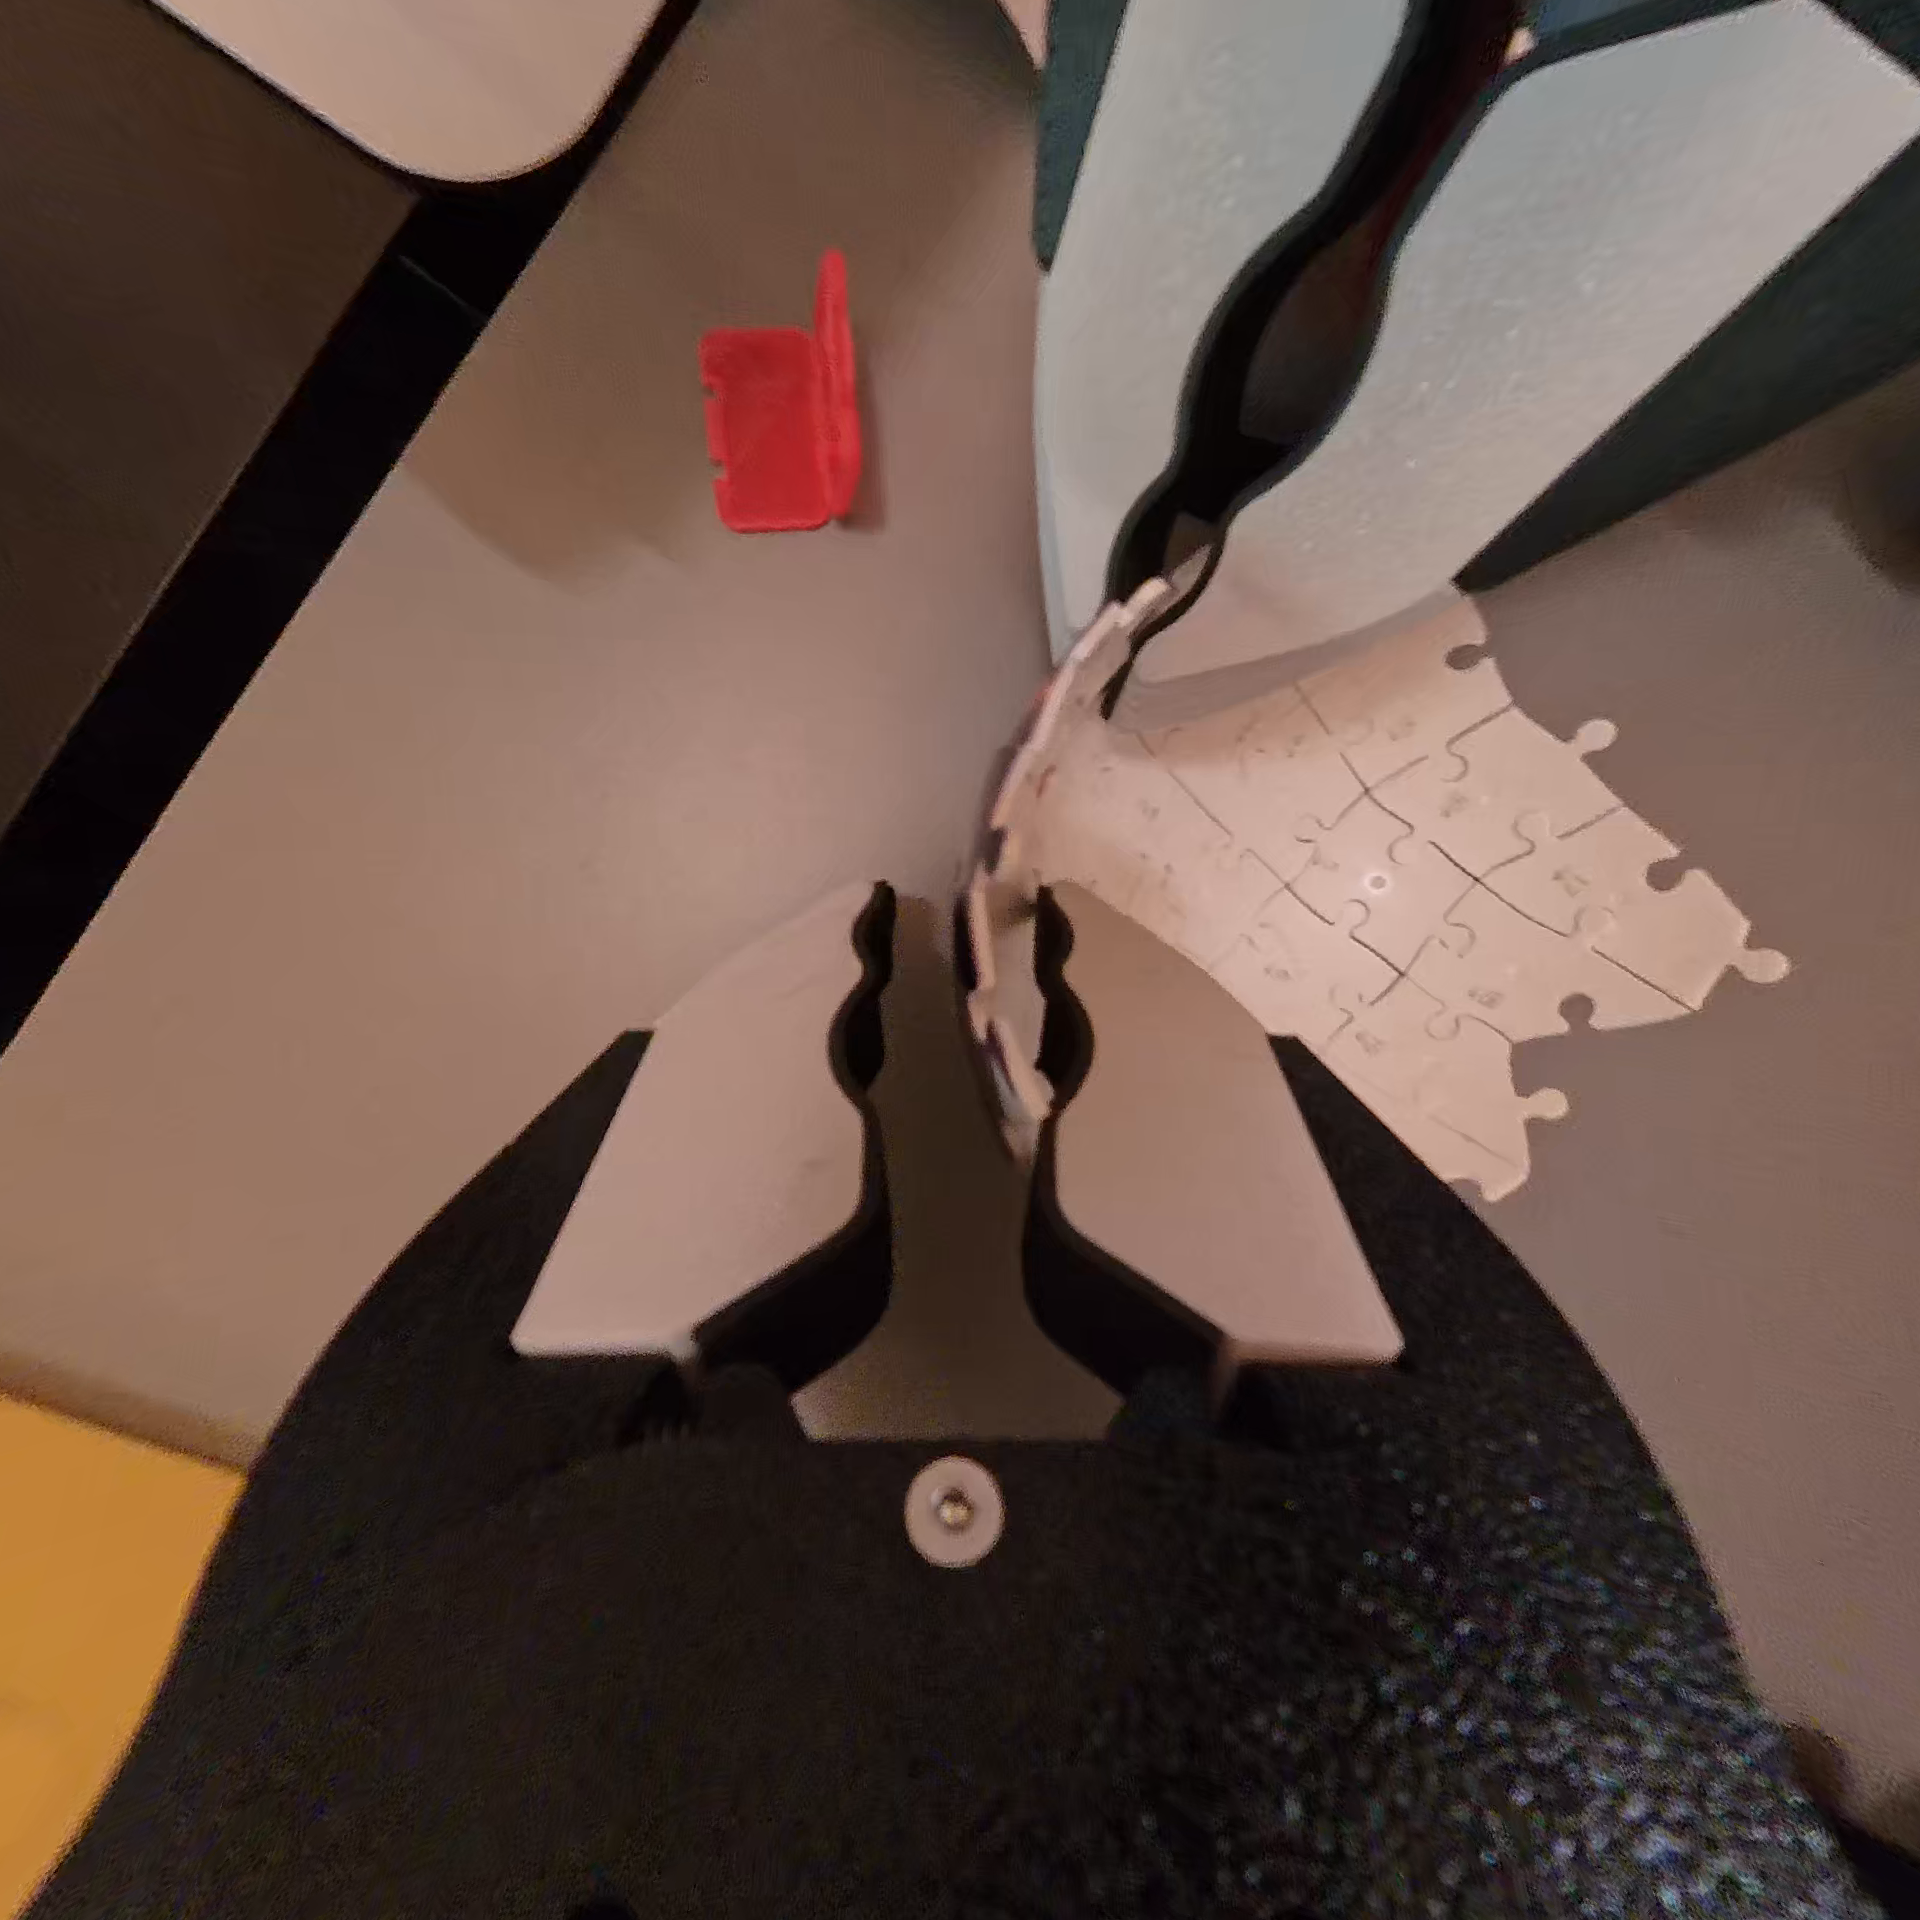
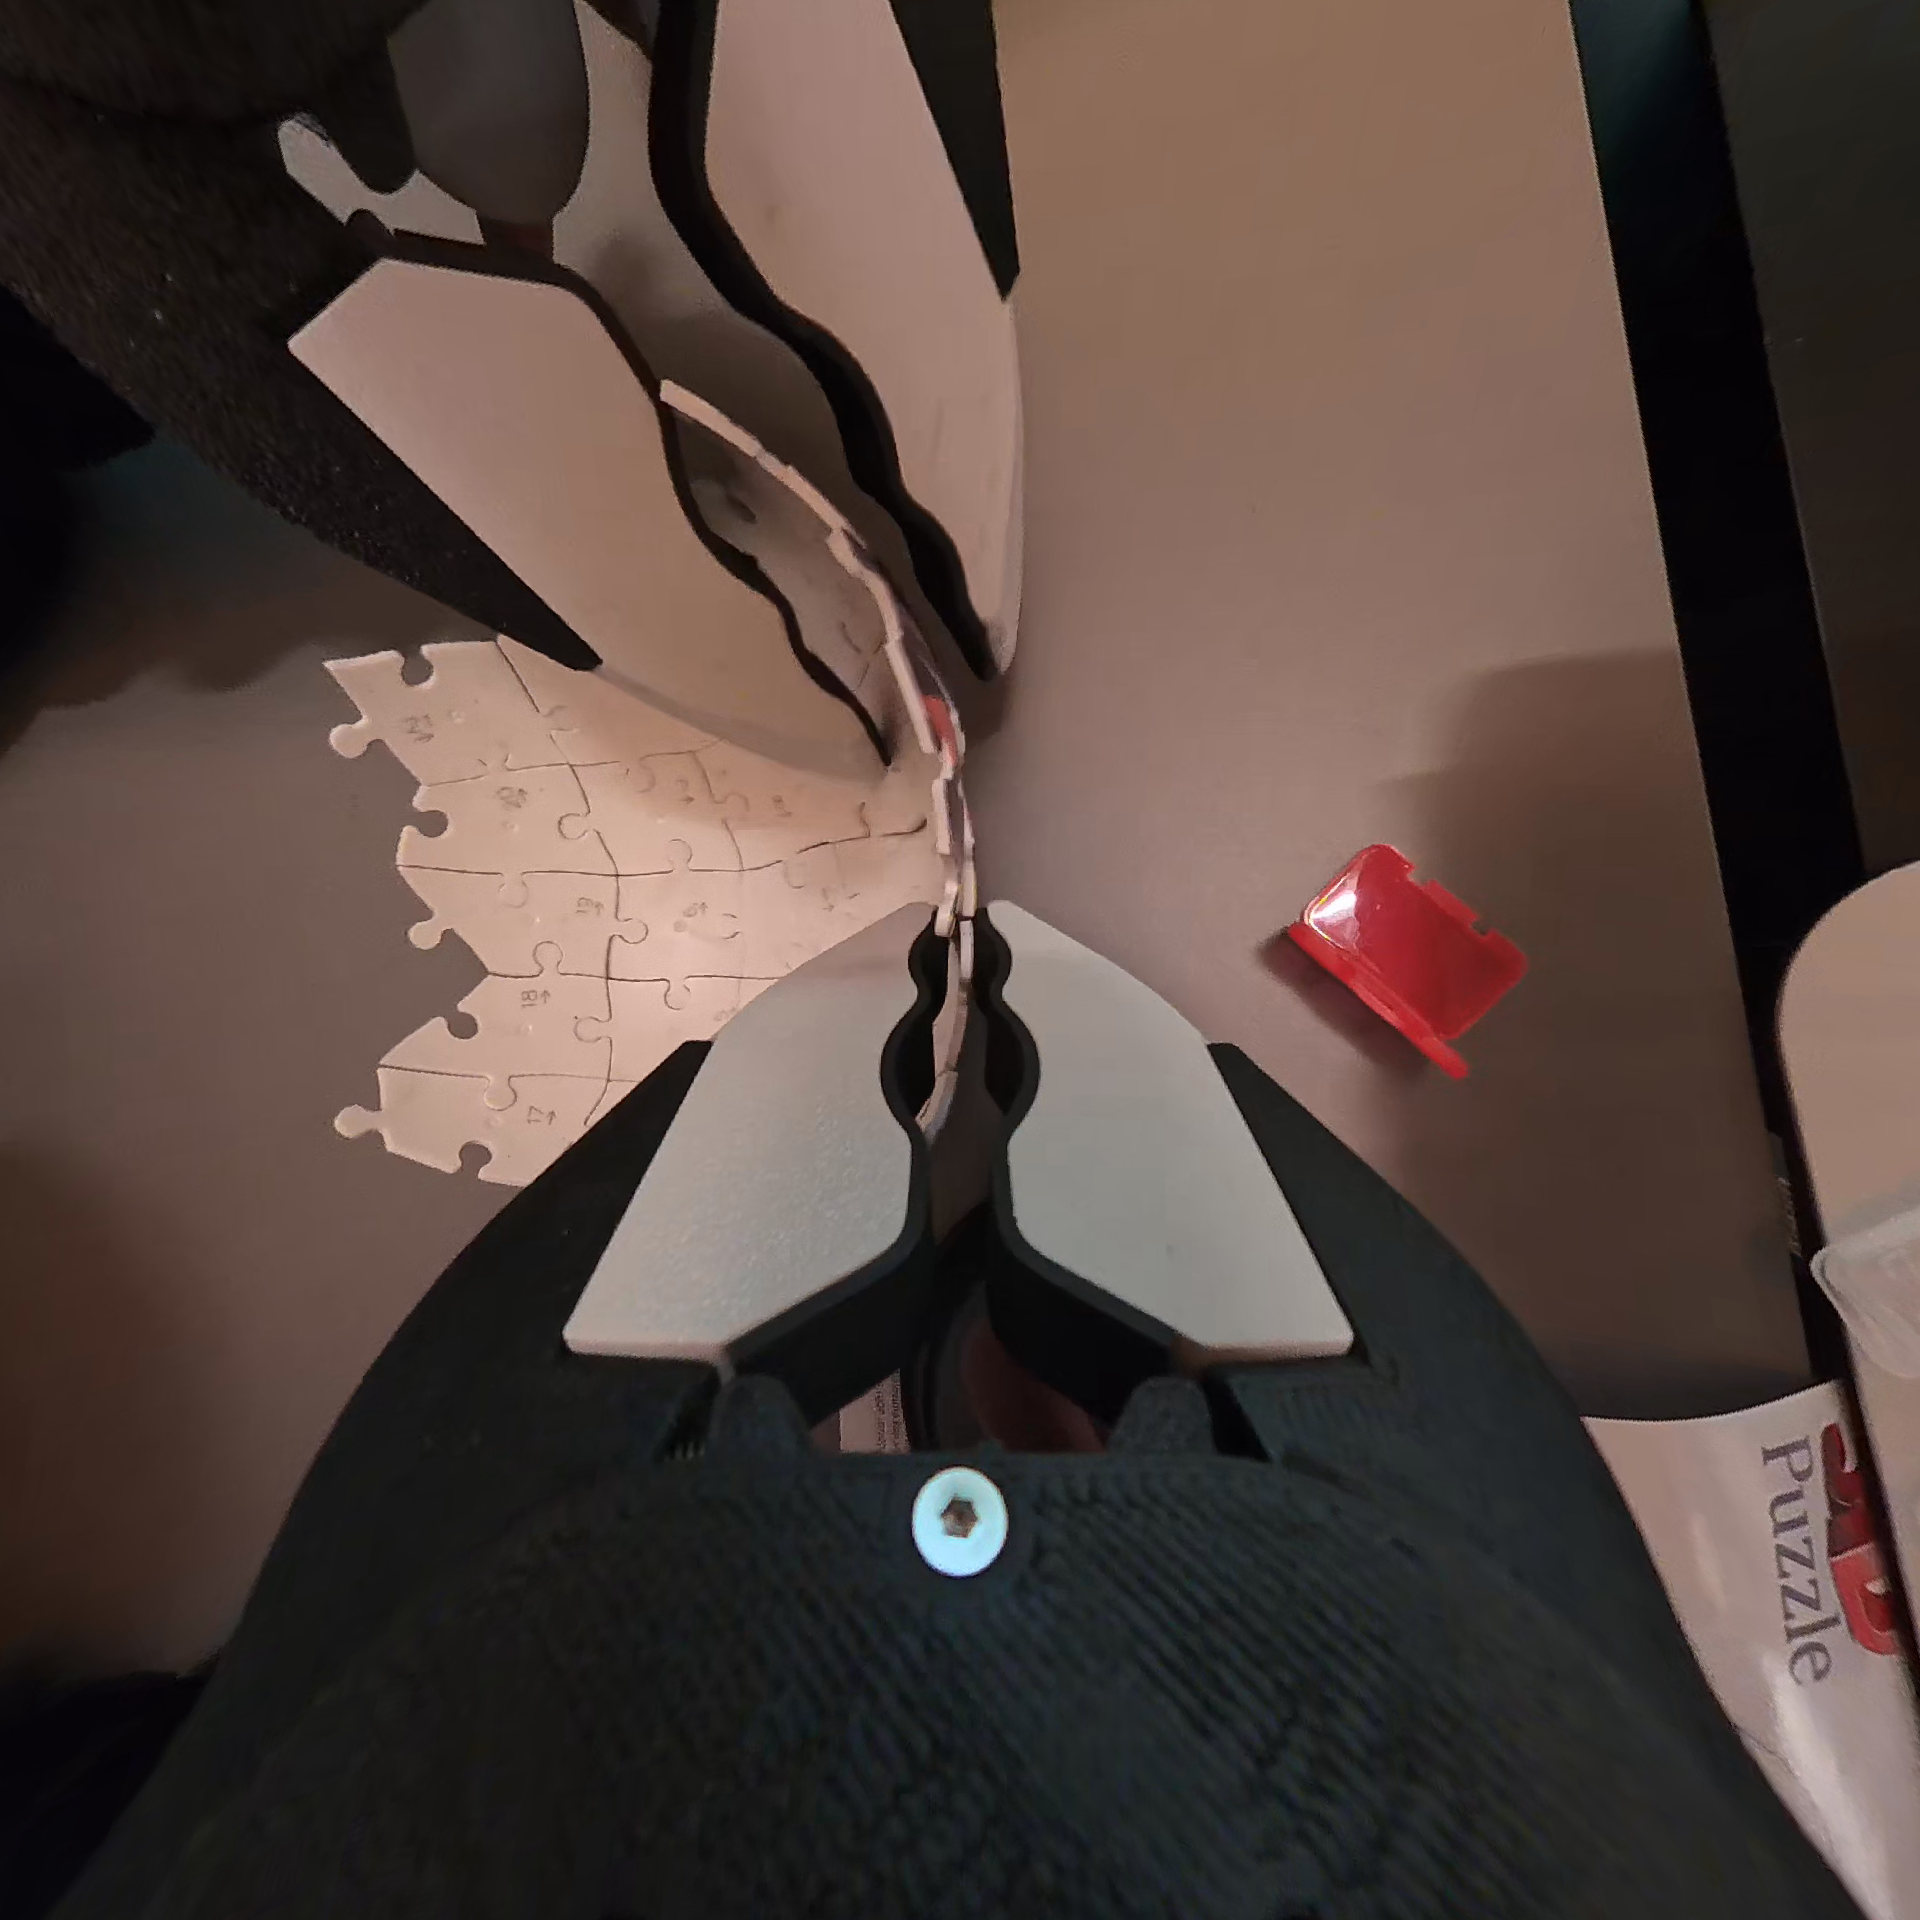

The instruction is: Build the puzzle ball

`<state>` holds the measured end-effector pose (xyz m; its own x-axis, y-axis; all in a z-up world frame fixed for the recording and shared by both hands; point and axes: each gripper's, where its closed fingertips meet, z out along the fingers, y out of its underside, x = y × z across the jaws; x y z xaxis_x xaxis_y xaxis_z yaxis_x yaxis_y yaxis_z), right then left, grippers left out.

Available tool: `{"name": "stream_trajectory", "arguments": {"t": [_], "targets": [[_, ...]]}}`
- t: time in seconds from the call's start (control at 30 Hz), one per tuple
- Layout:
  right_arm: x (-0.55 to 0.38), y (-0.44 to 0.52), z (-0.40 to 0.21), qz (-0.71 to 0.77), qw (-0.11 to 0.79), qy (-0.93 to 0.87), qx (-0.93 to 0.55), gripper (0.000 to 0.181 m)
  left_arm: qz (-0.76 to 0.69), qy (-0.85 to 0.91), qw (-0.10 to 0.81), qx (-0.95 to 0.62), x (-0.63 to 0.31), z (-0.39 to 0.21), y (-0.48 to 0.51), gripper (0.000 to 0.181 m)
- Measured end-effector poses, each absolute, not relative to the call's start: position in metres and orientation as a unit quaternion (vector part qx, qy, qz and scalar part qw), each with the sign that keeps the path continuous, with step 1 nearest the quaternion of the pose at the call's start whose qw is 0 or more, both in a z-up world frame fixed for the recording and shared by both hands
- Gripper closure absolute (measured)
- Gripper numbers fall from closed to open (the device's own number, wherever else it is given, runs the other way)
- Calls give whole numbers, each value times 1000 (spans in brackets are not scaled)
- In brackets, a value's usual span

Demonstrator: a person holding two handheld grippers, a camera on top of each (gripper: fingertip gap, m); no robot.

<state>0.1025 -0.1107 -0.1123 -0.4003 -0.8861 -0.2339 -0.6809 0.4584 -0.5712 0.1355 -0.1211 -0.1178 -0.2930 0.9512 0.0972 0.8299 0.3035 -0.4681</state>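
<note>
The partly built puzzle ball [image 1: 1403,883] is a curved white shell of joined pieces, its inner side toward me, with small marks on each piece; it also shows in the right wrist view [image 2: 582,894]. My right gripper [image 2: 954,935] is shut on the shell's rim. In the left wrist view it reaches in from the top [image 1: 1143,644]. My left gripper [image 1: 961,904] straddles the same rim farther along. The rim lies against its right finger and a gap shows on the other side. In the right wrist view it comes from the top [image 2: 925,707].
A small red plastic part [image 1: 779,426] lies on the grey table, apart from the shell; it also shows in the right wrist view [image 2: 1403,951]. A white printed box or sheet [image 2: 1766,1558] and a clear bag [image 2: 1881,1299] sit at the right. The table's dark edge [image 1: 208,520] runs along the left. Left tips to right tips: about 4 cm.
</note>
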Motion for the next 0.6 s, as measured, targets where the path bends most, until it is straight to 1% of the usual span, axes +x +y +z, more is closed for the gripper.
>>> {"name": "stream_trajectory", "arguments": {"t": [0.2,0.23,0.33,0.4,0.43,0.5,0.53,0.6], "targets": [[103,-110,-110,-202,259,818,-472,178,194,-809,133,-538,151,-95,-128,146],[104,-110,-110,-203,260,819,-470,177,203,-812,128,-533,152,-89,-128,147],[102,-111,-112,-199,253,828,-459,177,222,-821,120,-511,153,-70,-122,153],[101,-110,-112,-201,254,830,-454,177,251,-814,119,-510,149,-53,-113,173],[101,-110,-111,-201,255,832,-451,177,269,-803,131,-516,142,-47,-106,180],[101,-109,-110,-202,262,833,-443,178,284,-783,174,-525,124,-45,-89,181],[100,-109,-110,-201,263,835,-439,178,280,-788,175,-520,121,-50,-86,181],[99,-108,-110,-202,267,836,-434,178,295,-798,142,-505,122,-55,-91,181]]}}
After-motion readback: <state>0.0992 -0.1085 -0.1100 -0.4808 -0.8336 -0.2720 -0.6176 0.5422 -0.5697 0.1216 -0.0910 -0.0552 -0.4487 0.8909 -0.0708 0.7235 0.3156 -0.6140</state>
